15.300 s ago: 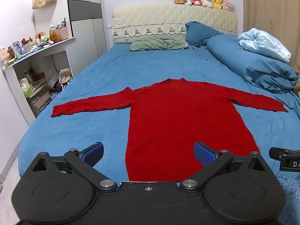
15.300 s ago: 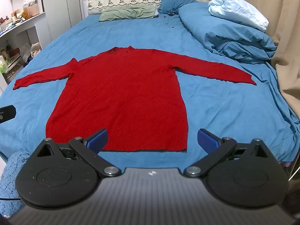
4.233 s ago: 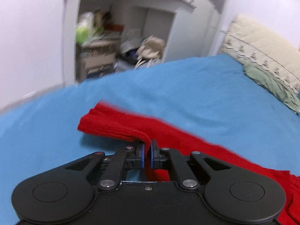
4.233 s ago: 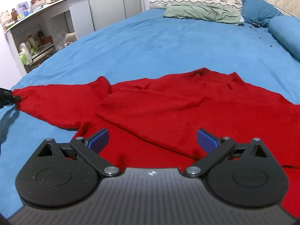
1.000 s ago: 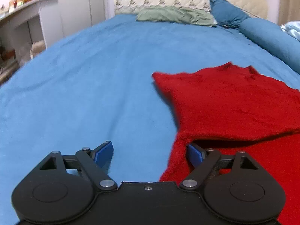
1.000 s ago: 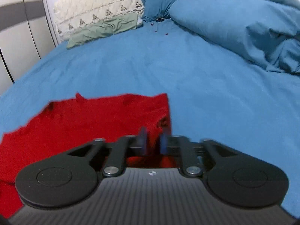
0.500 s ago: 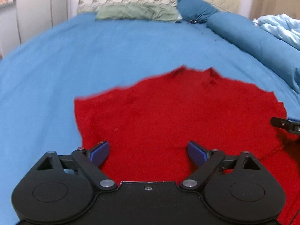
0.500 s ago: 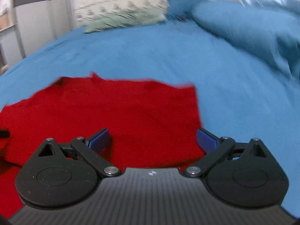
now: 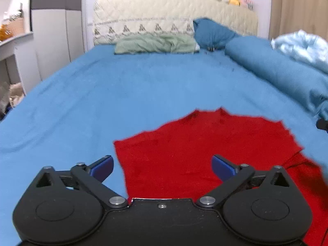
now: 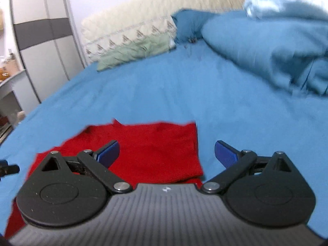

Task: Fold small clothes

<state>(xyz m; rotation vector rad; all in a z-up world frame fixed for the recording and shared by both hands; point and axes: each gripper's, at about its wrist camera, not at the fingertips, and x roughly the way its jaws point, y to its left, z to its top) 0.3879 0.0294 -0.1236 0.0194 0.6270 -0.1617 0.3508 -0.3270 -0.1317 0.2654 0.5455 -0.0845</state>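
A: where's the red sweater (image 9: 196,151)?
B: flat on the blue bed sheet (image 9: 127,94), sleeves folded in, toward the foot edge.
A: grippers?
B: left gripper (image 9: 162,167) and right gripper (image 10: 166,150) both spread wide, holding nothing.

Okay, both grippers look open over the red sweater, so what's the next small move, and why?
Probably lower both grippers to the near end of the red sweater and pinch it, to fold it toward the collar. The left gripper and right gripper are both open and hold nothing, and both sleeves look folded in already.
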